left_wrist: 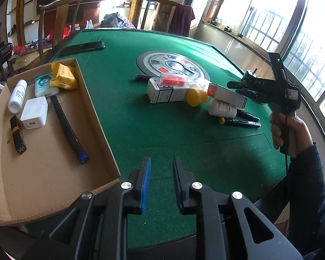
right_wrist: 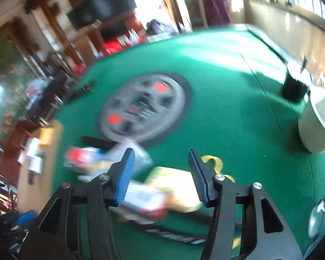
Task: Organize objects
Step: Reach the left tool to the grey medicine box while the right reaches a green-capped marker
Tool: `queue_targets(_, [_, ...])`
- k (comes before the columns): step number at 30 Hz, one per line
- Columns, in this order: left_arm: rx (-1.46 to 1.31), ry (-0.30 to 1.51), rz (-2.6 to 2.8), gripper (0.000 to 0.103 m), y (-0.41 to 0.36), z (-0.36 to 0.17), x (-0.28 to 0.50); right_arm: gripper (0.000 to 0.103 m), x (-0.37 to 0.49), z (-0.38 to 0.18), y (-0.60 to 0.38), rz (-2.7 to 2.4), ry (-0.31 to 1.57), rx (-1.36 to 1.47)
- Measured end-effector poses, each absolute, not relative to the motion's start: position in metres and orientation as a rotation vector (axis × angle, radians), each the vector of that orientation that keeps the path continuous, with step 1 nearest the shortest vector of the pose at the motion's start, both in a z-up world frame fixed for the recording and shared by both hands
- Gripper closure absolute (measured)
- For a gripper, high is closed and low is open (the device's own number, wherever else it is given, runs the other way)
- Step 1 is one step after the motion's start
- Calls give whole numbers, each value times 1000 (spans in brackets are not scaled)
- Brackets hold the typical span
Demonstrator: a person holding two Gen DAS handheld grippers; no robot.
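green felt table by sunlit windows; left claw and right claw both parted, empty

Green felt table, round ctrl panel at centre. On it: cardboard tray at left edge, black phone at far side, pile w/ white box, yellow cap, white bottle, pens. White tub at right.
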State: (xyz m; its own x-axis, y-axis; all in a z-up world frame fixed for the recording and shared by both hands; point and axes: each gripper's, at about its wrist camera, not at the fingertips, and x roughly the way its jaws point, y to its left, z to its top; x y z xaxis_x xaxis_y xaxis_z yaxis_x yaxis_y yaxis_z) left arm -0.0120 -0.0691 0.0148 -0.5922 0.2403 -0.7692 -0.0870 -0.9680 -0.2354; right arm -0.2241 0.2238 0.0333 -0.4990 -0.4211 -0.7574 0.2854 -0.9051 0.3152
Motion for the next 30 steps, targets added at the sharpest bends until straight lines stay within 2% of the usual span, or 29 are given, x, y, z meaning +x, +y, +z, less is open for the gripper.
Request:
queue_targets(3, [-1327,-255,2647,83,-70,14,-10,51,-225,10,232,-2282,-342,1319])
queue_targets(10, [-1329,-291,2633,83,-77,11,-12,50,-145,23,181,-2070,-320,1216])
queue_targets(14, [-1342,-318,2614,83,-80,6,-15,50,-117,32,189,-2020,-362,1147])
queue_targets(19, [-1382,-437,2547,83,-87,3,-25,50,-91,44,213,-2124,-305,1101])
queue_targets(24, [-1489,-474,2525,82,-83,-2,-45,50,-63,48,219,-2165,-220,1051])
queue_targets(27, [-1552,-430,2523,82,-75,-6,-55,50,-54,48,222,-2172,-170,1034])
queue_targets(29, [-1562,-386,2534,79,-67,-6,-60,50,-49,47,225,-2177,-144,1030])
queue_targets(30, [-1569,-363,2546,73,-64,-5,-62,50,-48,46,228,-2179,-138,1032])
